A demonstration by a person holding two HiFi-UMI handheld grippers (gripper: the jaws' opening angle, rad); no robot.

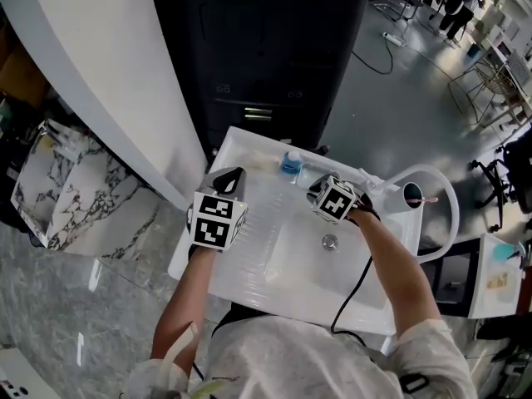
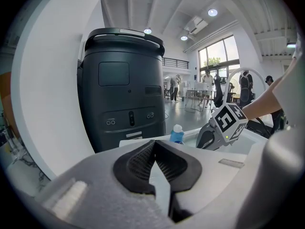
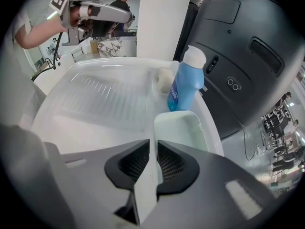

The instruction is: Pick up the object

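Observation:
A pale, shallow soap dish (image 3: 178, 128) sits on the rim of the white sink (image 3: 95, 104), just in front of a blue bottle with a white cap (image 3: 186, 82). My right gripper (image 3: 155, 149) stands with its jaws nearly together, and the dish's left wall runs in between the pads. In the head view the right gripper (image 1: 319, 191) is at the sink's back rim, next to the bottle (image 1: 291, 163). My left gripper (image 2: 155, 144) is shut with nothing in it. It hovers over the sink's left rim (image 1: 226, 181).
A tall dark machine (image 1: 266, 48) stands right behind the sink. A white arched faucet (image 1: 445, 191) and a cup with a toothbrush (image 1: 413, 195) are at the right. The drain (image 1: 330, 241) lies mid-basin. A small pale lump (image 3: 164, 80) rests beside the bottle. Marble slabs (image 1: 66, 189) lean at the left.

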